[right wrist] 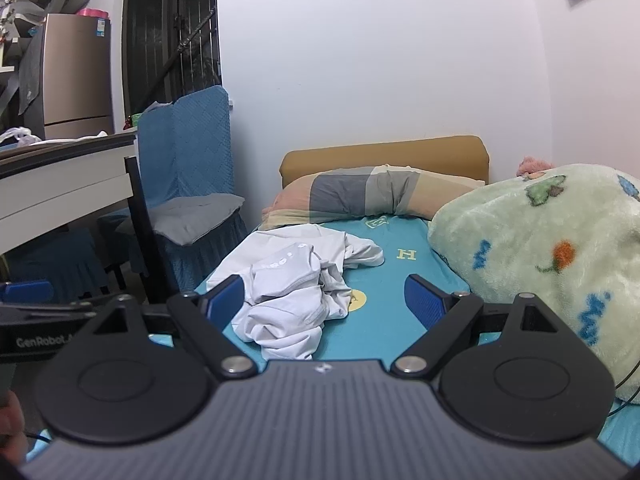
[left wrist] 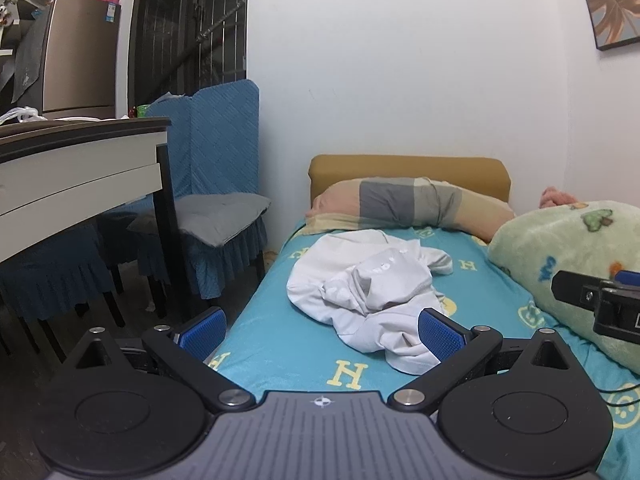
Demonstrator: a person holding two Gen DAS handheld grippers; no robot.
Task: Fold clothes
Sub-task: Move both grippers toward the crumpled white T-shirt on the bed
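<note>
The left gripper sits closest to its camera, jaws spread wide and empty, and the near hem of the white garment lies just beyond them, partly behind the right-hand pad. The right gripper is likewise released, nothing between its pads; in its view the garment lies ahead and toward its left pad.

The garment is a crumpled heap of thin, light cloth – soft, limp, likely to sag and drag rather than hold any shape. I judge it needs spreading flat before any fold, and the best holds are edges that show: the near hem bunched at the front, or the sleeve-like flap trailing off the far right of the heap. A pinch in the middle would probably catch several layers at once.

It rests on the teal sheet of the bed, toward the left edge. Beyond it lies a striped pillow – a green fleece blanket is bunched on the right, well apart from the heap.
</note>
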